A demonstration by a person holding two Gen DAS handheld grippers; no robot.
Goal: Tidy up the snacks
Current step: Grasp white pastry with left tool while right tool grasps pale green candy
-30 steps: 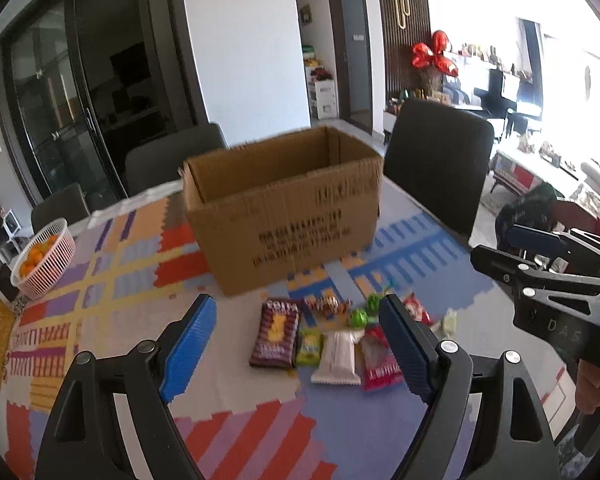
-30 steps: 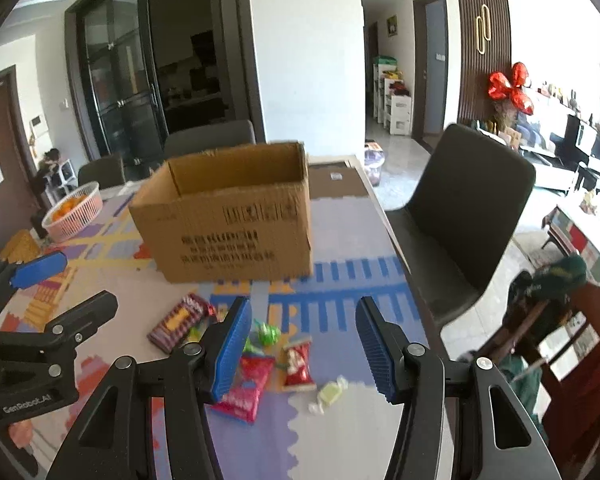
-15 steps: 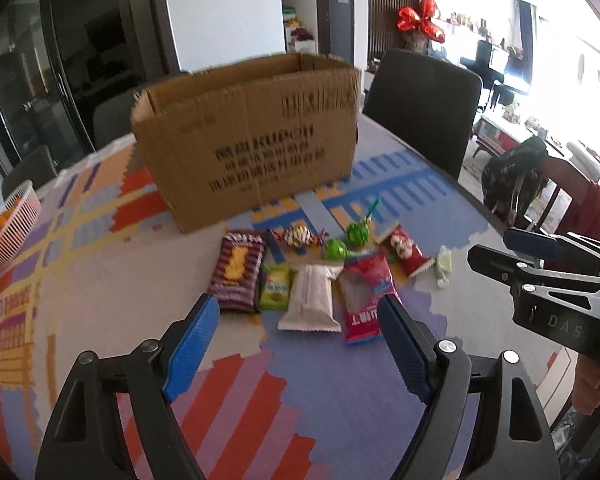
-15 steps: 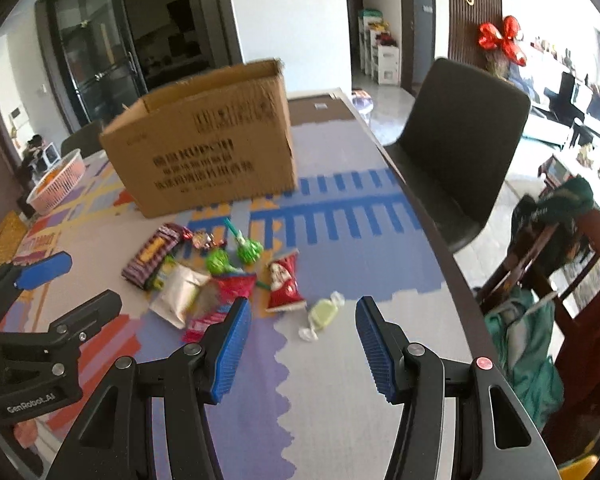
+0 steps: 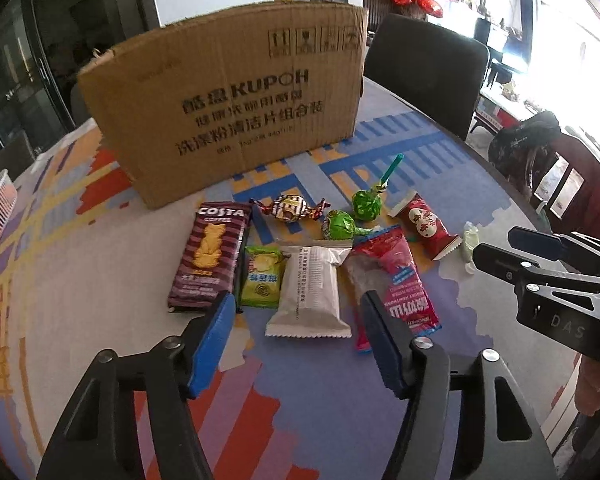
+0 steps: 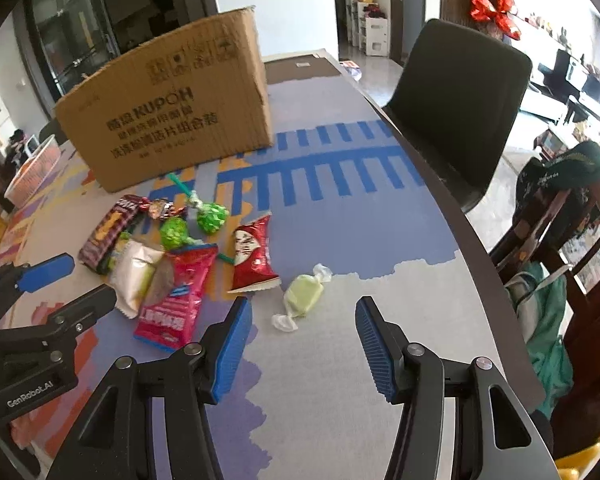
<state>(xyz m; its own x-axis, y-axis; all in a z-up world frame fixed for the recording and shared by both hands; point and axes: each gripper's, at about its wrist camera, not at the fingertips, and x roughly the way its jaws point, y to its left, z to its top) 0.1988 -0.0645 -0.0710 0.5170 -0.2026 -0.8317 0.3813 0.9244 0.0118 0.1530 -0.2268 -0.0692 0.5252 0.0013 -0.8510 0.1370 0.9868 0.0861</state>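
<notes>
The left gripper [image 5: 298, 334] is wide open and holds nothing; it hangs low over the table [image 5: 80, 300], and the white snack packet [image 5: 310, 286] lies right in front of the gap between its blue pads; the brown Costa biscuit pack [image 5: 210, 258] sits just past the left pad, with a small yellow-green packet [image 5: 261, 276] between it and the white one; the pink snack bag [image 5: 404, 280] lies just past the right pad; the right gripper [image 6: 302, 344] is wide open too, with nothing in it; the pale green candy [image 6: 302, 295] lies just ahead of its gap, a bit to the left; the red snack packet [image 6: 252, 256] is beside that candy; two green lollipops [image 5: 366, 204] and a twist-wrapped candy [image 5: 288, 208] lie farther back, near the cardboard box [image 5: 228, 108], which stands behind all the snacks.
</notes>
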